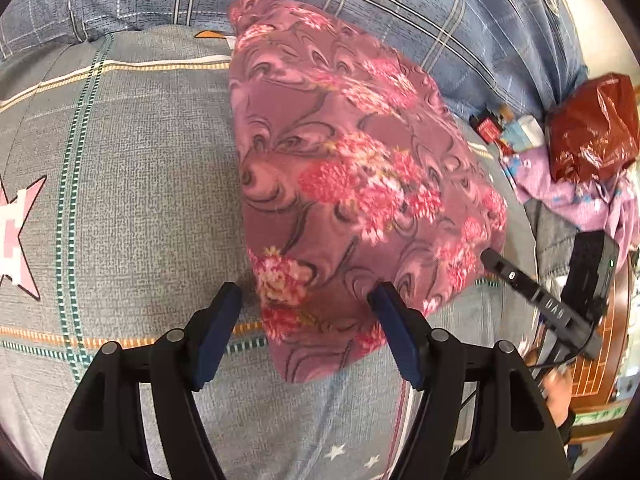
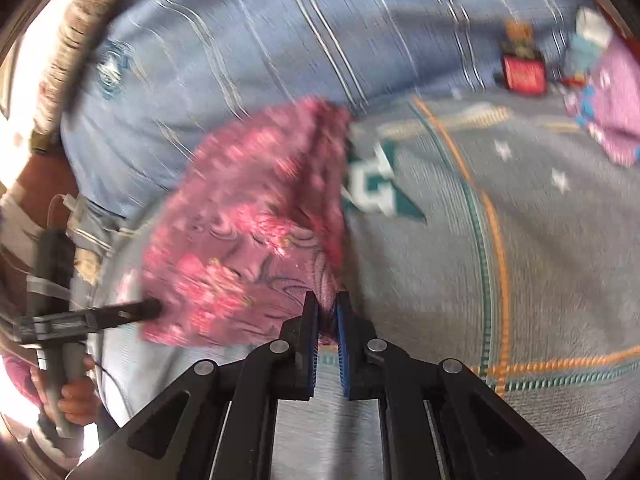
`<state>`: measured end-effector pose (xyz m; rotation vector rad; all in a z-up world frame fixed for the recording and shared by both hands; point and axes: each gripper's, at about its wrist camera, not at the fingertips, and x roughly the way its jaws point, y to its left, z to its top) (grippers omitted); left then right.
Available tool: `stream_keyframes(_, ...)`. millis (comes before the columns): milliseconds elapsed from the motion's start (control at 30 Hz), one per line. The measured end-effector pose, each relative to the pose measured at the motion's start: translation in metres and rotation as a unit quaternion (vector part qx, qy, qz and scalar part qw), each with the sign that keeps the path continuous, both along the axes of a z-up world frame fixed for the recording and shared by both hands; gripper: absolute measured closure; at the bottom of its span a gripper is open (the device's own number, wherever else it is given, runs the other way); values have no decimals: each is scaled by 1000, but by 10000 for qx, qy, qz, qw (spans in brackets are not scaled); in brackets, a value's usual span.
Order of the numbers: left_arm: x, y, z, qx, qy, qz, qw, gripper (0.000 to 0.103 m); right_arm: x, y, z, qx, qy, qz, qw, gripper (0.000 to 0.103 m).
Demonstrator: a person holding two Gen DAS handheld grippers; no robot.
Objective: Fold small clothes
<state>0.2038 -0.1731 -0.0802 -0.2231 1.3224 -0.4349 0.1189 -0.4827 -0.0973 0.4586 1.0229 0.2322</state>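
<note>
One floral garment (image 1: pixel 352 184), mauve with pink blossoms, on the bedspread (image 1: pixel 140 200).
My left gripper (image 1: pixel 308 300) stands wide astride its corner; my right gripper (image 2: pixel 327 304) pinches its edge.

- Left gripper (image 1: pixel 306 294) hangs with jaws spread, straddling the near corner of the pink floral garment (image 1: pixel 352 168).
- Garment lies on the grey bedsheet (image 1: pixel 140 200).
- Right gripper (image 1: pixel 490 258) touches its right edge.

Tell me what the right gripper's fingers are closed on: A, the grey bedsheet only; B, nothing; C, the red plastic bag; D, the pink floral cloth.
D: the right gripper has its fingers pinched on an edge of the pink floral cloth.
</note>
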Motion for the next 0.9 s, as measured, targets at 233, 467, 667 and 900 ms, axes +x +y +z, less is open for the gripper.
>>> stream_keyframes(233, 22, 33, 29, -796, 24, 244, 9965, 33, 0, -36, 32, 1169, -436, -432, 9912, 57)
stream_keyframes(467, 72, 11, 16, -691, 219, 358, 9967, 29, 72, -17, 13, 991, -306, -419, 9937, 37)
stream_keyframes(667, 80, 4, -2, -604, 168, 355, 9974, 21, 115, -9, -17, 1806, -118, 47, 9835, 36)
stream_keyframes(900, 86, -3, -11, -486, 41, 346, 9982, 21, 136, 15, -17, 1545, -170, 745, 9850, 33)
